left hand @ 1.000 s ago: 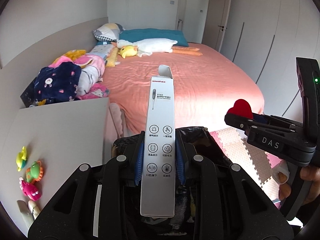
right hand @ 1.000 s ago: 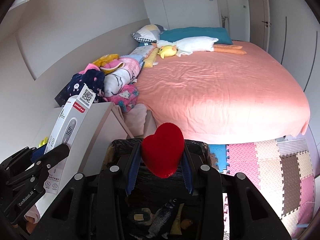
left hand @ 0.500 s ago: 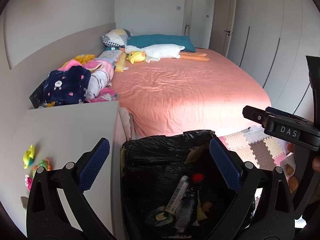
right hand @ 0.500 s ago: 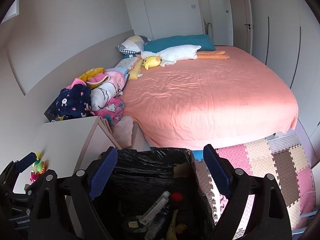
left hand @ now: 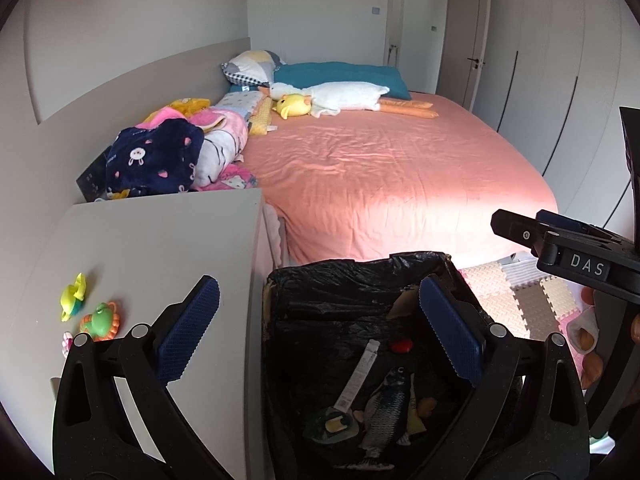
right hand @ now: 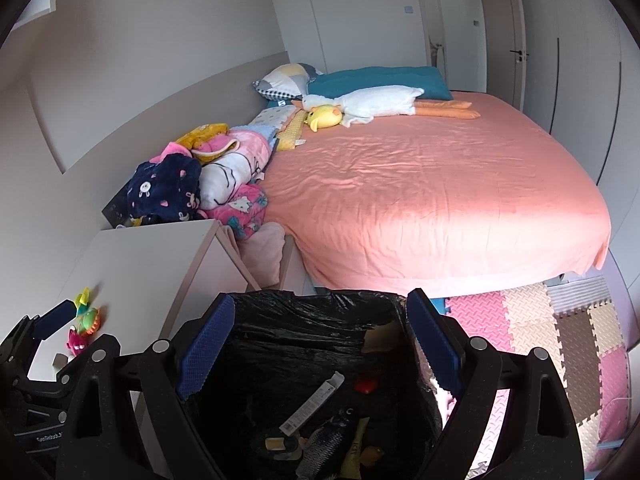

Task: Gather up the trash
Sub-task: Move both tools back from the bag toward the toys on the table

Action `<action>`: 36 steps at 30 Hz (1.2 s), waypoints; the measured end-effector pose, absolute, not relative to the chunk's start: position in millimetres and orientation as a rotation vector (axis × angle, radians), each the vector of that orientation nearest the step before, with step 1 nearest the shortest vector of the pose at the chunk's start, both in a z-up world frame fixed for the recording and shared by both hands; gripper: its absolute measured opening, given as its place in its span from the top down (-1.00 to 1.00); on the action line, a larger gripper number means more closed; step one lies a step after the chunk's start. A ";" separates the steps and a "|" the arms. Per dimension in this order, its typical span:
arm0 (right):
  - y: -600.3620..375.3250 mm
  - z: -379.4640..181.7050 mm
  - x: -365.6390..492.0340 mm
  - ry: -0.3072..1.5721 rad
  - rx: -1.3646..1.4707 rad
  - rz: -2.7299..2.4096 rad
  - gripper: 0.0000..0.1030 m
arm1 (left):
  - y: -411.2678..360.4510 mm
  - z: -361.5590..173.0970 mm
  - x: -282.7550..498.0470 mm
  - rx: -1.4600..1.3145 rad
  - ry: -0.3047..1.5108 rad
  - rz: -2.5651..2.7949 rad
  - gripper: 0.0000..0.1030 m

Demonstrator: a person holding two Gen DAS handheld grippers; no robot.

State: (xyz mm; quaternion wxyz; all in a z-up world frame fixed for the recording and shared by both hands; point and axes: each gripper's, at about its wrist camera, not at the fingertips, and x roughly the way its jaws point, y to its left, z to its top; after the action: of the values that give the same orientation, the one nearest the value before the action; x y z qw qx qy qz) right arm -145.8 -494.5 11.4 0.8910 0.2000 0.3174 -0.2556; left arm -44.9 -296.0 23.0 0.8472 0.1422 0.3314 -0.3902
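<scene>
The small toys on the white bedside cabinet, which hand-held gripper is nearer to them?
Left. The left hand-held gripper has one finger over the cabinet beside the toys; the right hand-held gripper hangs over the trash bin.

Black liner in the trash bin point(left hand: 352, 280), with a white thermometer box point(left hand: 357, 376), a small red heart point(left hand: 401, 345) and a grey striped toy fish point(left hand: 386, 408) inside. Blue cross-hatched pads point(left hand: 188, 336) on black gripper frames. Pale grey-white cabinet top point(left hand: 152, 248), with yellow, green-and-orange and pink toys point(left hand: 86, 312) near its left edge. Salmon-pink sheet on the bed point(right hand: 432, 184); teal pillow point(right hand: 376, 80), white goose plush point(right hand: 376, 102), yellow duck plush point(right hand: 322, 117). Navy blanket point(right hand: 164, 188) with pink hearts and white bunnies. Pink, beige and brown floor mats point(right hand: 560, 336).
</scene>
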 end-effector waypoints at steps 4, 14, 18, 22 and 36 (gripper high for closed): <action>-490.0 10.5 -138.6 0.668 0.410 -0.507 -0.70 | -290.1 22.8 -41.5 0.294 0.702 -0.801 -0.87; -464.0 6.7 -108.5 0.701 0.378 -0.407 -0.70 | -262.0 19.3 -28.9 0.271 0.722 -0.716 -0.87; -451.2 4.9 -95.1 0.715 0.365 -0.363 -0.70 | -248.9 18.8 -23.0 0.266 0.727 -0.677 -0.87; -436.8 3.1 -79.5 0.730 0.349 -0.316 -0.70 | -235.7 17.2 -18.6 0.257 0.734 -0.639 -0.87; -383.8 -2.4 -33.6 0.775 0.291 -0.162 -0.70 | -179.6 10.5 0.2 0.197 0.766 -0.497 -0.87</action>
State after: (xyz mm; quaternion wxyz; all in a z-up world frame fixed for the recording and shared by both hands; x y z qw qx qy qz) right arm -33.6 -383.8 -2.4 0.9124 0.1410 0.3762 -0.0788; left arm 0.2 -179.6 10.5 0.8929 0.0948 0.3693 -0.2396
